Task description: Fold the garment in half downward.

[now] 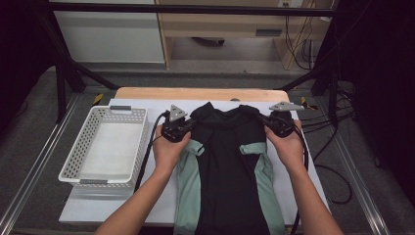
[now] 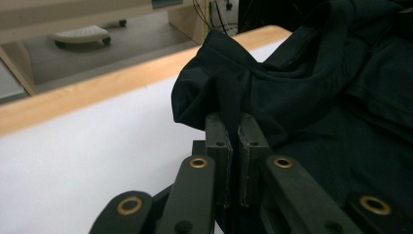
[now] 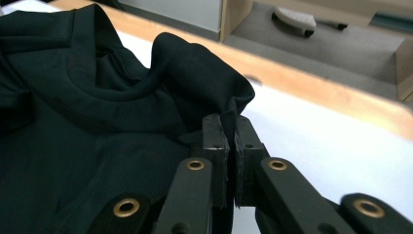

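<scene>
A black shirt (image 1: 230, 156) with pale green sleeves lies lengthwise on the white table cover, collar toward the far edge. My left gripper (image 1: 188, 126) is shut on the shirt's left shoulder, and its view has a fold of black shirt cloth (image 2: 229, 83) pinched between the pads (image 2: 217, 136). At the other shoulder my right gripper (image 1: 268, 122) is shut too, with black shirt cloth (image 3: 195, 73) squeezed between its pads (image 3: 214, 134). Both shoulders hang lifted off the table, and the collar sags between them.
A white perforated basket (image 1: 80, 171) stands empty at the left of the table. The wooden table edge (image 1: 200, 93) runs along the far side, with cables (image 1: 337, 171) trailing off to the right. A black frame and a cabinet stand beyond the table.
</scene>
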{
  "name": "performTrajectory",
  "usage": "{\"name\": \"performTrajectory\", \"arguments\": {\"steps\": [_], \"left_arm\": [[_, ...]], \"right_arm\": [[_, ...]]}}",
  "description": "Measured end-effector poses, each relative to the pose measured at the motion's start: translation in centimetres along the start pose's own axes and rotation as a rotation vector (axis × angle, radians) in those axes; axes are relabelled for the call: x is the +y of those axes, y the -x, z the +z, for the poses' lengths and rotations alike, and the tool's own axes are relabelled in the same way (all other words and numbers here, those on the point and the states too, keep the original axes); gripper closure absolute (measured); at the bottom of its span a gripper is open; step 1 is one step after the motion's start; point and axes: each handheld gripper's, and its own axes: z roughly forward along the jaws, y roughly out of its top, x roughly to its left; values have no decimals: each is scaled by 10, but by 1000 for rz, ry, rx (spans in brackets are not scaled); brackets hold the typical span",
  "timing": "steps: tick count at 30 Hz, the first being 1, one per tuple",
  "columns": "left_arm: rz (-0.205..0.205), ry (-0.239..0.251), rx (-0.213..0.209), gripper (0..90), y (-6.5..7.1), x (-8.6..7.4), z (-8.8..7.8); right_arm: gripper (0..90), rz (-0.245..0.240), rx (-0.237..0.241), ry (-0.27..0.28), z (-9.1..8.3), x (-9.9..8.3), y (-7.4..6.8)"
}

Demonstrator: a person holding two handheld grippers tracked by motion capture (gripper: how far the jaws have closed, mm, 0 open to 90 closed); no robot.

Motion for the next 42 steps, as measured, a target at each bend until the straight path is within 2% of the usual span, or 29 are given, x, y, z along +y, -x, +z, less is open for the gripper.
{"name": "performTrajectory", "arguments": {"steps": [1,5,9,13,19,24,29,33,42], "left_arm": [[-14,9,-2,858,-2,4,0],[-29,32,14,858,-9,17,2],[-39,39,31,858,-16,25,5],[-40,46,44,858,-20,31,6],[-36,57,50,858,-19,36,3],[-35,62,48,858,-17,40,2],[-48,80,40,858,-14,51,1],[-42,95,42,858,-10,61,1],[-34,118,54,858,-10,76,-3]], "right_arm": [[870,-4,-3,4,1,6,0],[870,-20,-11,20,6,25,3],[869,-23,-8,21,13,38,6],[870,-53,-13,24,16,49,7],[870,-51,-12,48,13,52,6],[869,-44,-14,57,7,53,10],[869,-5,5,75,1,58,17],[869,3,1,94,-6,64,21],[869,-18,-4,117,-15,76,22]]}}
